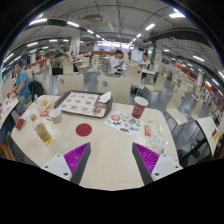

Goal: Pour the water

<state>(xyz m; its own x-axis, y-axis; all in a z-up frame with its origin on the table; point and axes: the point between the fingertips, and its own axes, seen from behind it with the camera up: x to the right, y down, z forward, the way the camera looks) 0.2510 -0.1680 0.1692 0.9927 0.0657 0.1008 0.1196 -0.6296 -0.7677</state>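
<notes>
A pale cream tabletop (100,150) carried everything. Near its middle lay a flat dark-red round disc (84,129). Beyond the disc sat a rectangular tray (80,103) with a brown rim and a patterned face. To the right of the tray stood a red cup (139,107), and just in front of it lay a round plate with coloured bits (125,123). On the left part of the tabletop stood a bottle of yellowish liquid (43,132), with small cups close by, too small to tell apart.
</notes>
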